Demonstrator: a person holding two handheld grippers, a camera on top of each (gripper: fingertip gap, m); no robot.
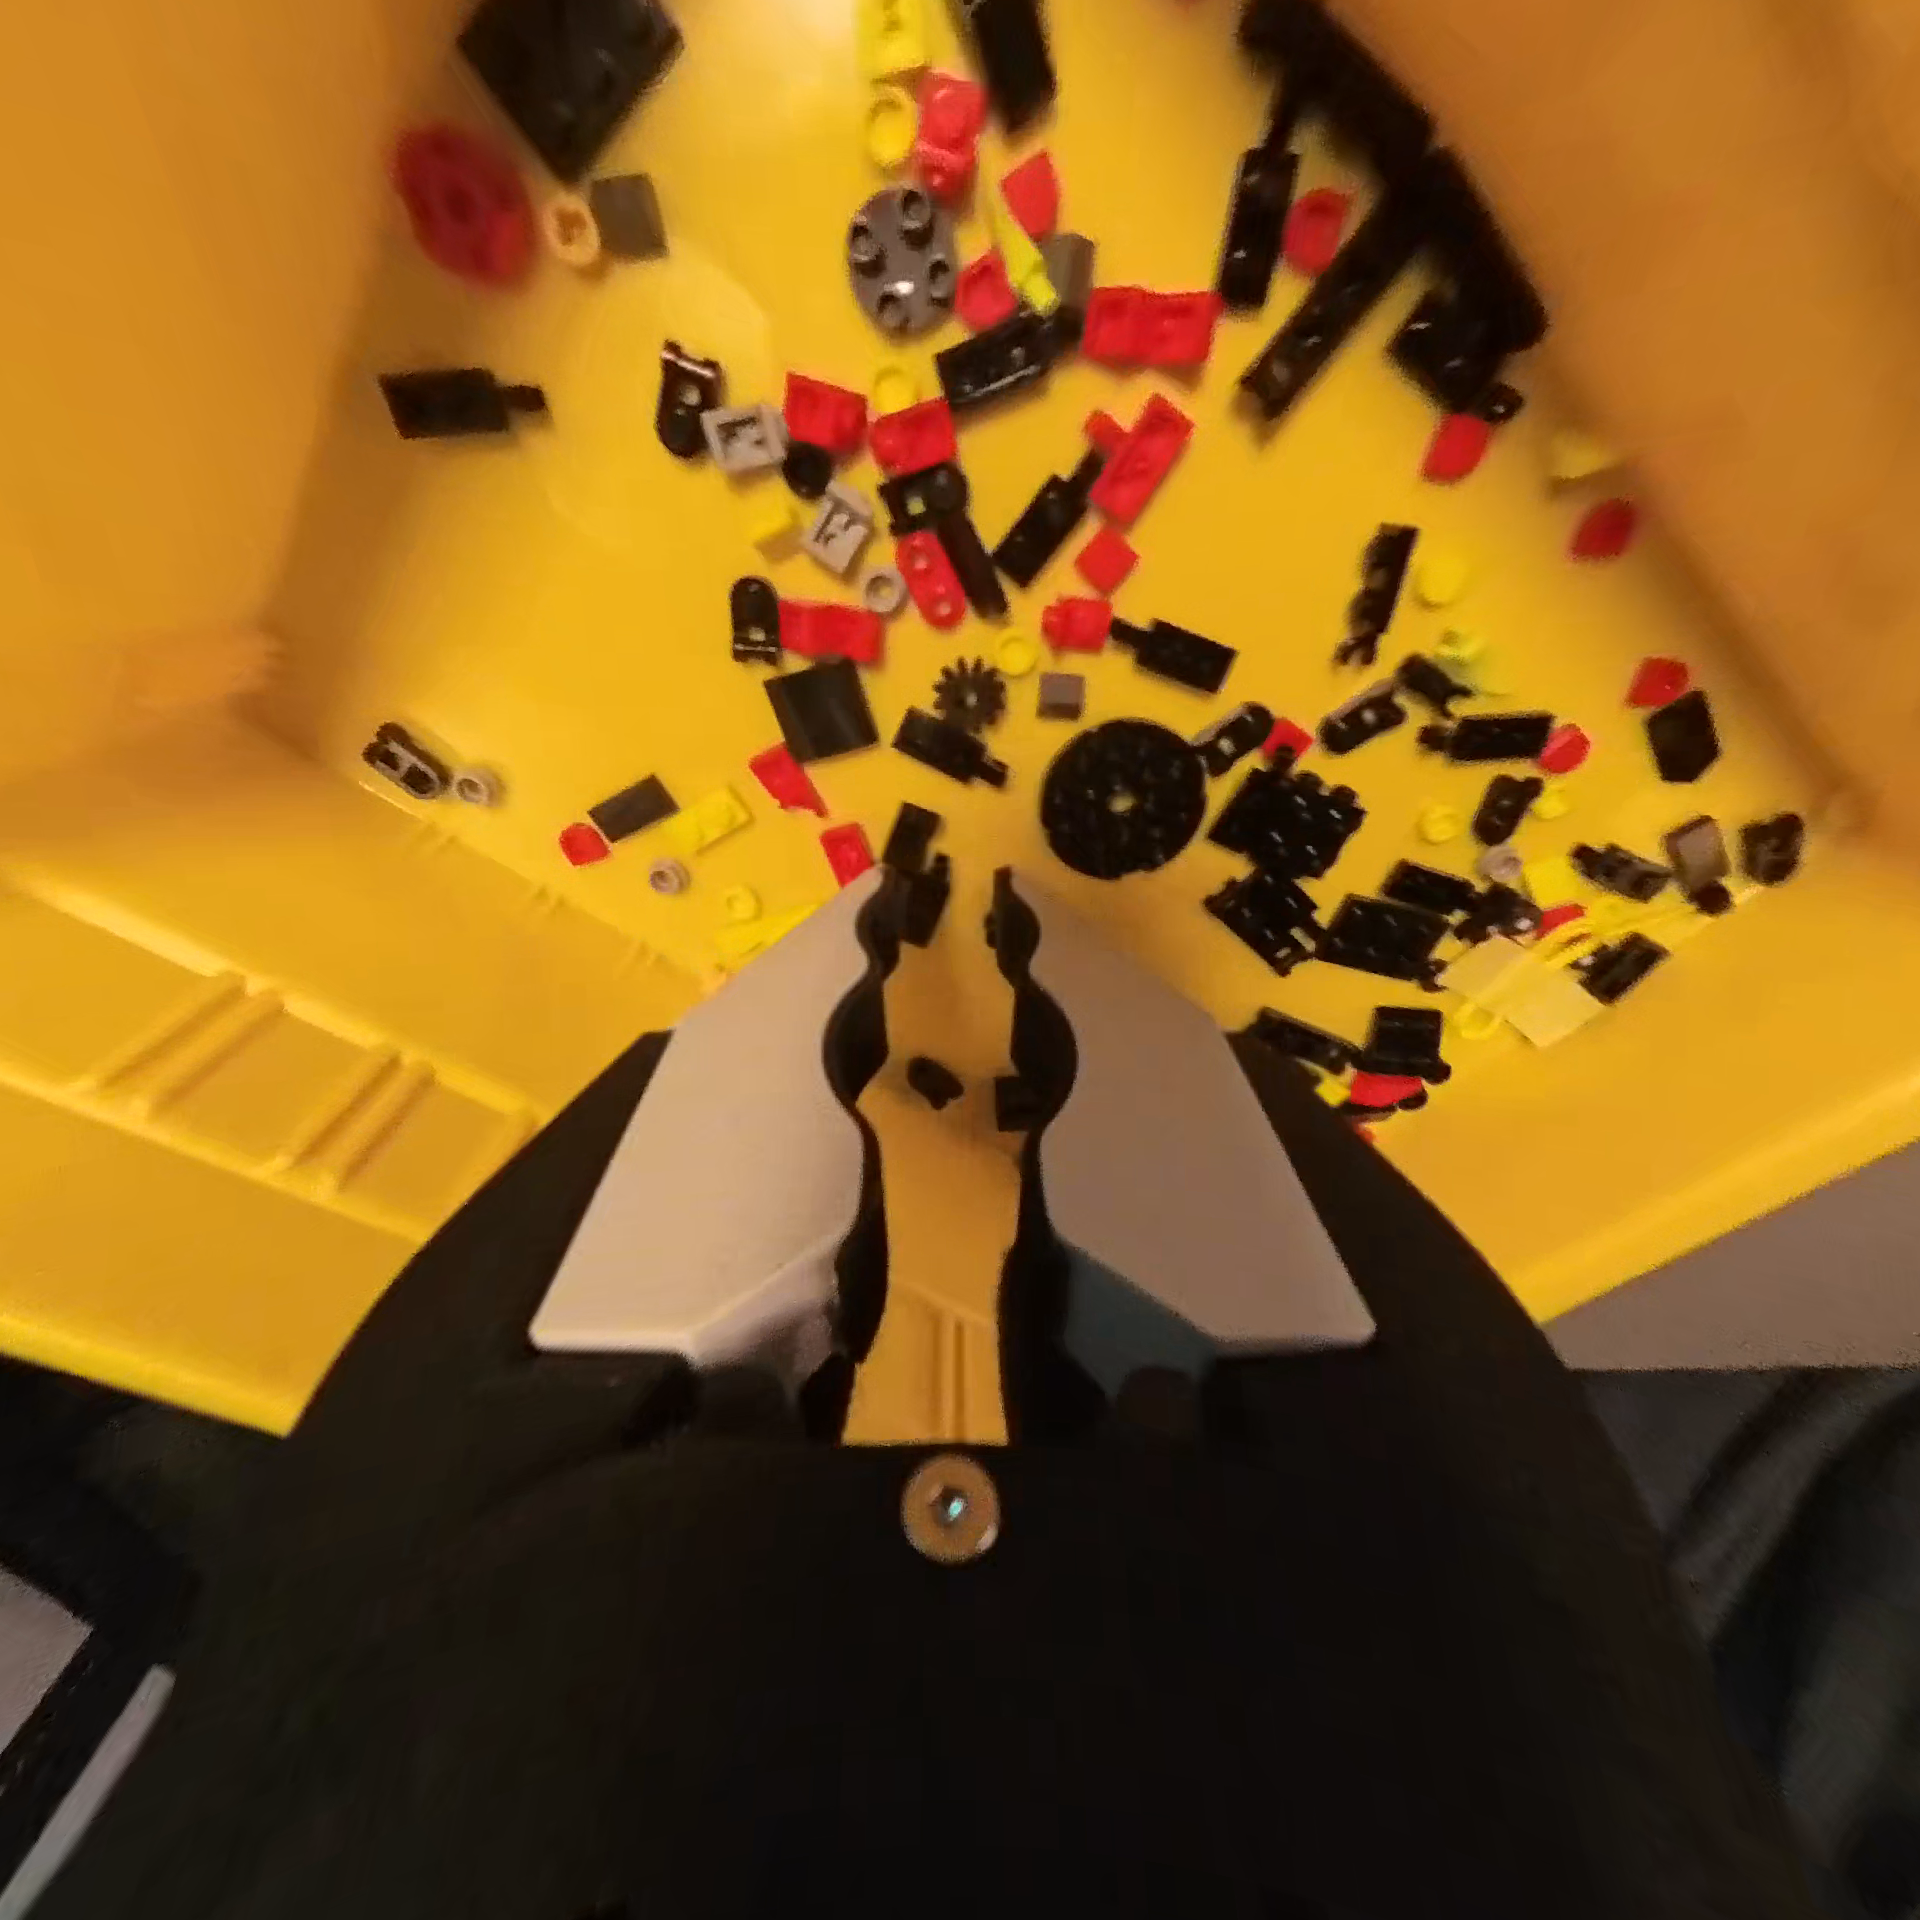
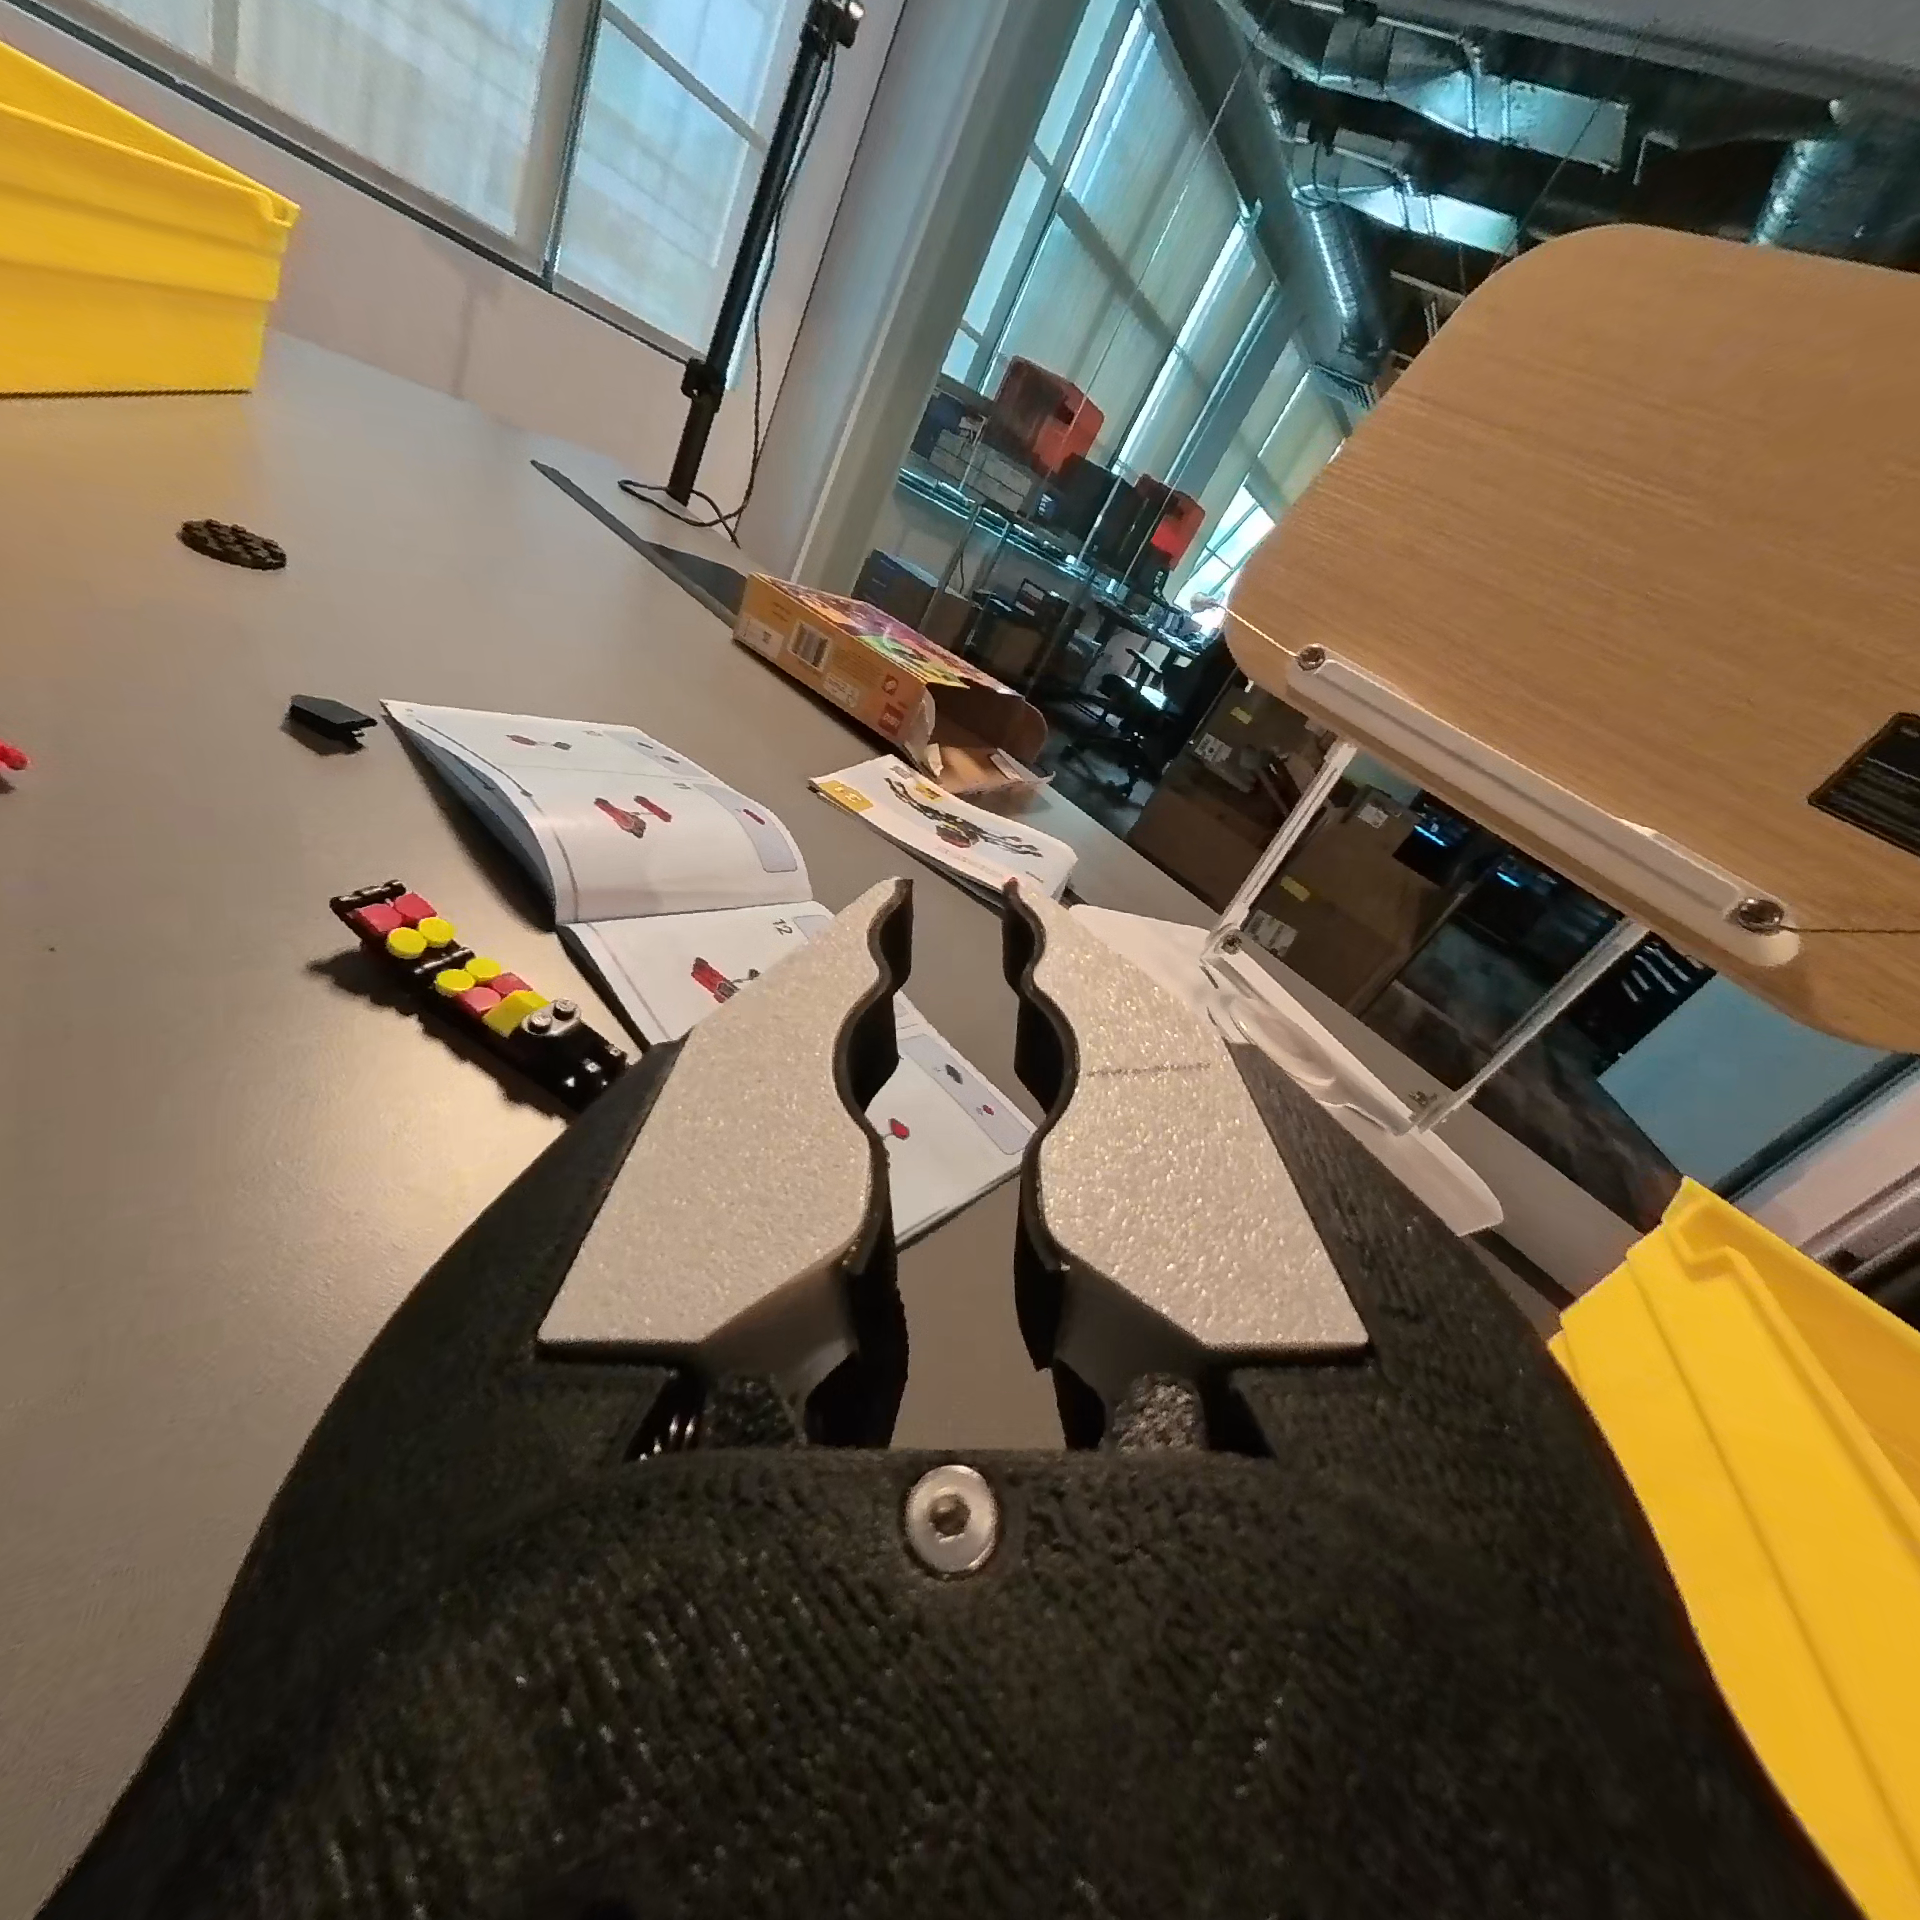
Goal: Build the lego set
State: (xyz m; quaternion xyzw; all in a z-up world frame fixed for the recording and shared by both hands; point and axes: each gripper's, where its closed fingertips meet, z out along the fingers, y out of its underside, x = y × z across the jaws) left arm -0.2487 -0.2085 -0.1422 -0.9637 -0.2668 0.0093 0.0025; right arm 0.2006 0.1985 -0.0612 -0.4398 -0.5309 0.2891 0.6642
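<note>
In the left wrist view, my left gripper (image 1: 943,894) hangs inside a yellow bin (image 1: 312,1091) over several loose black, red, yellow and grey lego pieces. Its jaws stand a little apart. A small black piece (image 1: 914,847) lies right at the left fingertip; I cannot tell whether it is touched. A black round plate (image 1: 1122,798) lies just right of the tips. In the right wrist view, my right gripper (image 2: 958,899) is open and empty, low over the grey table. A partly built black strip with red and yellow tiles (image 2: 468,977) lies to its left.
An open instruction booklet (image 2: 623,831) lies under the right fingers, with a second booklet (image 2: 956,821) and the set's box (image 2: 873,665) beyond. A black round plate (image 2: 231,542) and a black piece (image 2: 330,717) lie far left. Yellow bins (image 2: 125,260) (image 2: 1766,1558) flank the table; a wooden panel stand (image 2: 1610,571) is right. One gripper's finger ends stand about 60 cm off the other's. The black piece (image 2: 330,717) lies some 20 cm from my right tips, 40 cm from my left tips.
</note>
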